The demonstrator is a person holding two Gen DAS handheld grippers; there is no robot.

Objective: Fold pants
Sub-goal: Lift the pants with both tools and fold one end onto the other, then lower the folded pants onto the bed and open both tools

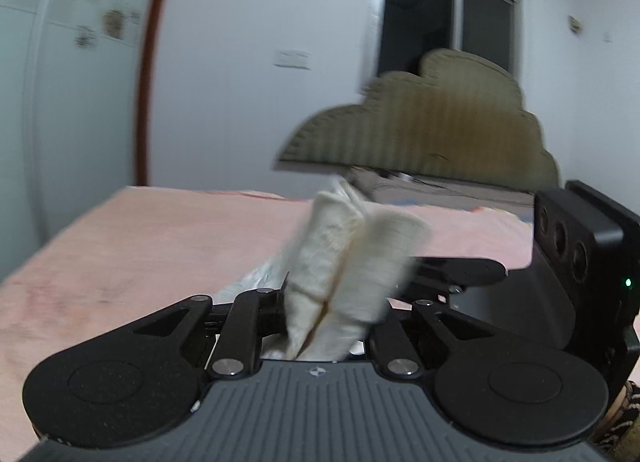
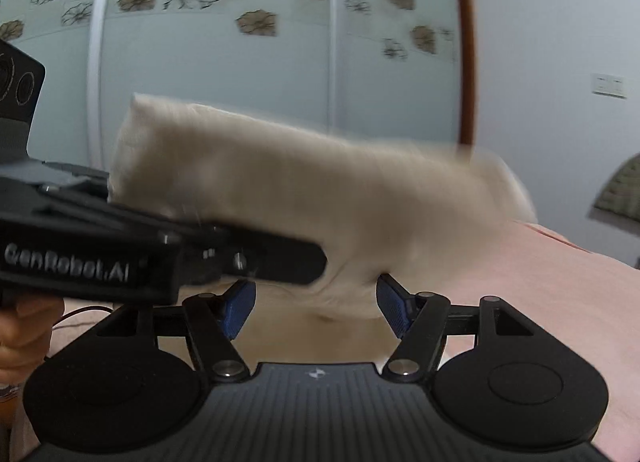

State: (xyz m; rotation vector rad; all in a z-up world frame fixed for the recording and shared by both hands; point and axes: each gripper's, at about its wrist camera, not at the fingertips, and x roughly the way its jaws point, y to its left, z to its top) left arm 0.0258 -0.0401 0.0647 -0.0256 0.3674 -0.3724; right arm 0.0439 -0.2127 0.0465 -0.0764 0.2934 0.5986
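Left wrist view looks across a wide bed [image 1: 132, 246] under a pink cover, with a tan headboard [image 1: 424, 129] at the far end and a dark window [image 1: 444, 17] above it. The pants [image 1: 348, 262], cream and fuzzy, are lifted off the bed: a thick fold of them is clamped in the left tool [image 1: 320, 318], whose jaws are closed on the cloth and almost hidden by it. From the right wrist view the same pants [image 2: 304, 197] hang as a broad, blurred sheet in front of a flowered wardrobe [image 2: 224, 29]. The right tool [image 2: 316, 302] stands with its jaws apart, blue pads [image 2: 240, 306] clear on both sides, cloth drooping between them but not pinched. A hand [image 2: 20, 338] shows at that view's left edge.

With only one tool gripping, the fold could well slump or twist as the cloth swings. If the right tool closes on a stray layer instead of the edge, the halves would likely land uneven.
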